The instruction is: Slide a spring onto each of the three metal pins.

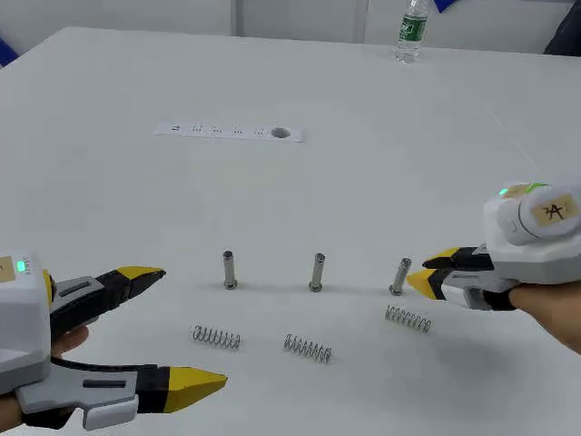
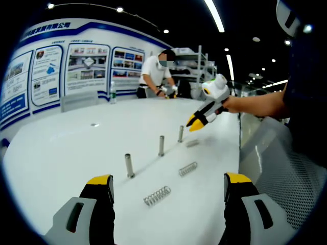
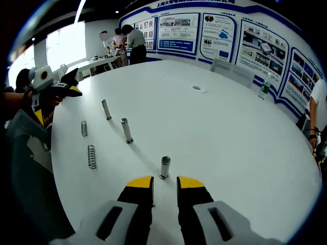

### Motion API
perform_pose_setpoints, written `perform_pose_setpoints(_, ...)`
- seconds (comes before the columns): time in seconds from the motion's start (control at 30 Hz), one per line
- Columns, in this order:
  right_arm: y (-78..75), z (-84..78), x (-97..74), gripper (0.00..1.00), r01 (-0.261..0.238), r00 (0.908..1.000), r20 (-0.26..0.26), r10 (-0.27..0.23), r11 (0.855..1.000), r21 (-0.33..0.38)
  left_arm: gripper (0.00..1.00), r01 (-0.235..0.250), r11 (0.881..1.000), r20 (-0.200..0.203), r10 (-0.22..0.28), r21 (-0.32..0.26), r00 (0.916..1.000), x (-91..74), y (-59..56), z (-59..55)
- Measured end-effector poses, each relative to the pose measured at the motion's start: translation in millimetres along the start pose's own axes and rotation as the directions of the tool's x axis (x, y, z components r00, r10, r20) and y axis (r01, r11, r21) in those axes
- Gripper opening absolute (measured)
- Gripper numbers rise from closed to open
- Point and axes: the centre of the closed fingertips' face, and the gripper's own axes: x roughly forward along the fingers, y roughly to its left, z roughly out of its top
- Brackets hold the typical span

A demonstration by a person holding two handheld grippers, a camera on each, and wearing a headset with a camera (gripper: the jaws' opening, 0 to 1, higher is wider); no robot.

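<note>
The left gripper (image 1: 182, 327) sits at 7 o'clock in the head view. Its yellow-tipped jaws are spread wide and hold nothing, and its body is cut off by the frame edge. The right gripper (image 1: 428, 271) reaches in from 3 o'clock, its jaws close together with a thin gap and nothing between them. Its tips are just beside the right pin (image 1: 400, 276). A tan label (image 1: 554, 212) on its white housing bears a handwritten mark like "A".

The middle pin (image 1: 317, 272) and left pin (image 1: 230, 271) stand upright in the same row on the white table (image 1: 136, 200). Toward 6 o'clock of each pin a spring lies flat: the left spring (image 1: 216, 337), middle spring (image 1: 307, 348) and right spring (image 1: 408, 319). None is on a pin.

At 12 o'clock of the pins lies a strip (image 1: 227, 131) whose print is too fine to read. Farther off stands a bottle (image 1: 413, 32) with an unreadable green label, its top cut off. In the left gripper view the writing on the wall posters (image 2: 51, 66) is too blurred to make out.
</note>
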Motion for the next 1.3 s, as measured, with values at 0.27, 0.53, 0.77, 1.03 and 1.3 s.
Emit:
perform_pose_setpoints(0.27, 22.5, -33.8, 1.5, 0.19, -0.135, 0.9869, -0.101, 0.126, 0.987, -0.092, 0.9, 0.011, 1.0, 0.0, -0.011, -0.002, 0.9999, 3.0, -2.0, 0.0)
perform_pose_setpoints(0.53, 23.5, -44.6, 9.3, 0.16, -0.179, 0.9749, -0.159, 0.156, 0.974, -0.142, 0.9, 0.008, 1.0, 0.003, -0.008, -0.003, 1.0, 1.5, -1.0, 0.9)
perform_pose_setpoints(0.77, 24.8, -51.6, 14.2, 0.15, -0.211, 0.9649, -0.19, 0.181, 0.966, -0.151, 0.89, 0.006, 1.0, 0.001, -0.006, -0.007, 1.0, 1.4, -2.4, -0.6)
perform_pose_setpoints(1.03, 25.1, -52.1, 14.8, 0.12, -0.228, 0.961, -0.193, 0.198, 0.963, -0.146, 0.89, 0.013, 1.0, 0.0, -0.013, -0.003, 0.9999, 2.2, -5.1, 1.9)
perform_pose_setpoints(1.3, 32.8, -41.7, 2.6, 0.11, -0.23, 0.9616, -0.189, 0.199, 0.96, -0.161, 0.85, 0.051, 0.999, 0.002, -0.051, 0.018, 0.9987, 4.1, -15.7, 9.7)
